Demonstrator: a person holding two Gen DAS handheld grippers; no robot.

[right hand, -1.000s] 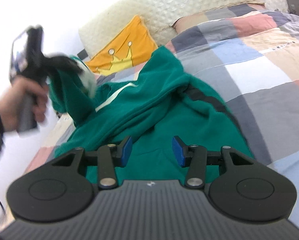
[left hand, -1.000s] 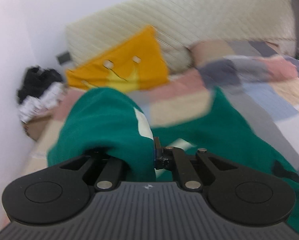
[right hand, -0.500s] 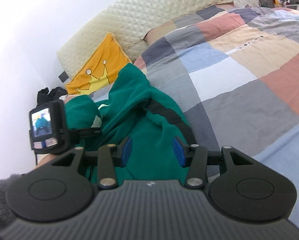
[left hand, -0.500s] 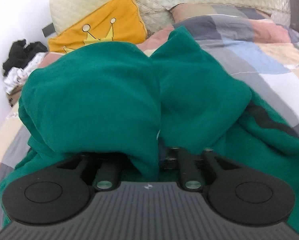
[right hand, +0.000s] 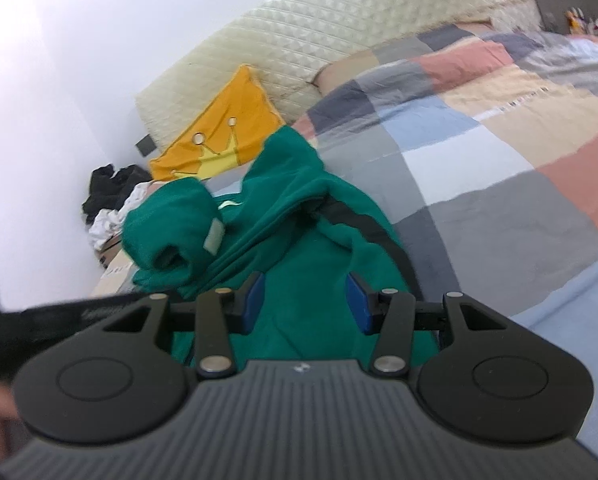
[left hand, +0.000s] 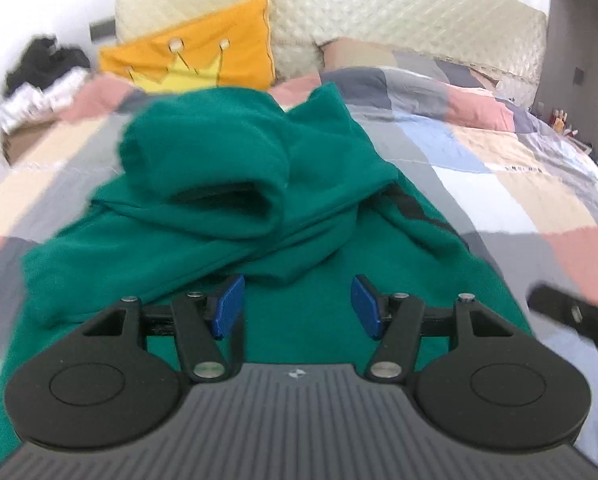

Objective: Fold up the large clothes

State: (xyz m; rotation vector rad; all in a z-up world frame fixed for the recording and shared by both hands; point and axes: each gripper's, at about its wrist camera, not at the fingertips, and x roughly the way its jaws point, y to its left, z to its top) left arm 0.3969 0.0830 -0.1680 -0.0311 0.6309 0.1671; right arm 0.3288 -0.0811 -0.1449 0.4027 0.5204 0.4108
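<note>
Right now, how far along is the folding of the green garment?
Early. Done: one sleeve lies flopped over the green garment on the bed. In hand: nothing; the left gripper has just been opening and stands empty, the right gripper open too. Left: the bunched body needs flattening and folding.

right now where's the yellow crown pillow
In both wrist views the yellow crown pillow sits at the head of the bed, propped against the quilted headboard, just beyond the green garment.

Green garment [left hand: 227, 264], multicoloured checked bedspread [left hand: 511, 184], yellow crown-print cushion [left hand: 203, 60]
</note>
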